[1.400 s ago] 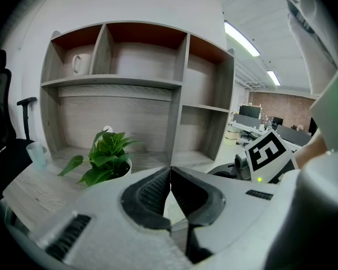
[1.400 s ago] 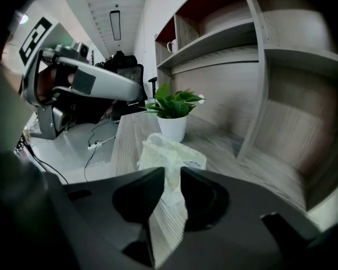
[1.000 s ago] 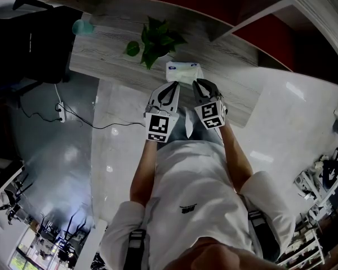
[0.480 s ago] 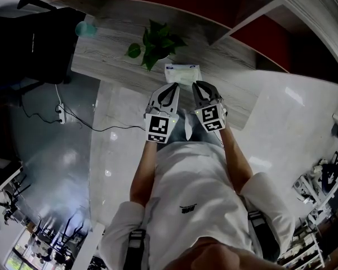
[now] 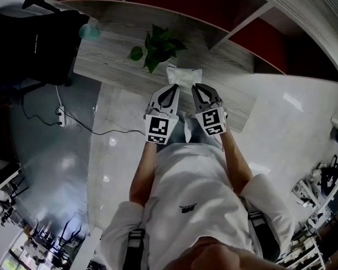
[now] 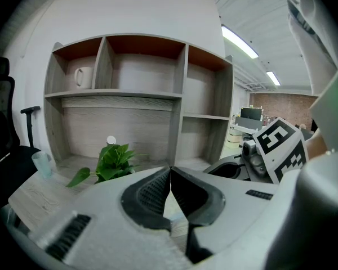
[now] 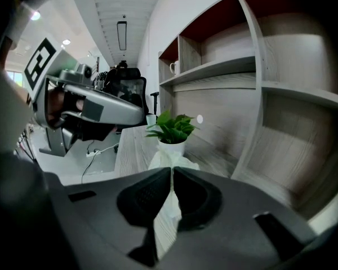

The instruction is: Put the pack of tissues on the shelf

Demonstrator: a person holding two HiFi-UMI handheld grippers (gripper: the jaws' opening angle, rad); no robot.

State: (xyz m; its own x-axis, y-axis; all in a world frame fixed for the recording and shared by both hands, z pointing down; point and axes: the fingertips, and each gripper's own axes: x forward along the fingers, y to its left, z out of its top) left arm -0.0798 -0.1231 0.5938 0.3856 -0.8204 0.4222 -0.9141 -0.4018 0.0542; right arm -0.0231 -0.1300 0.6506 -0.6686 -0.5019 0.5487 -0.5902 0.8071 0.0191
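Note:
The white pack of tissues (image 5: 184,75) lies on the wooden desk (image 5: 112,61), just right of a potted plant (image 5: 156,46). Both grippers hover side by side at the desk's near edge, short of the pack. My left gripper (image 5: 173,87) is shut with nothing in it, and so is my right gripper (image 5: 196,86). In the right gripper view the pack (image 7: 172,160) shows just beyond the closed jaws (image 7: 172,170), in front of the plant (image 7: 172,129). The left gripper view shows its closed jaws (image 6: 170,169) and the shelf unit (image 6: 118,94) above the desk.
A white mug (image 6: 81,76) stands in an upper left shelf compartment. A pale cup (image 5: 89,31) sits at the desk's left end beside a black office chair (image 5: 28,38). A power strip with its cable (image 5: 61,112) lies on the glossy floor.
The grippers have hardly moved and both stay shut. The head view has drifted slightly, so the desk and pack sit a little differently in the picture.

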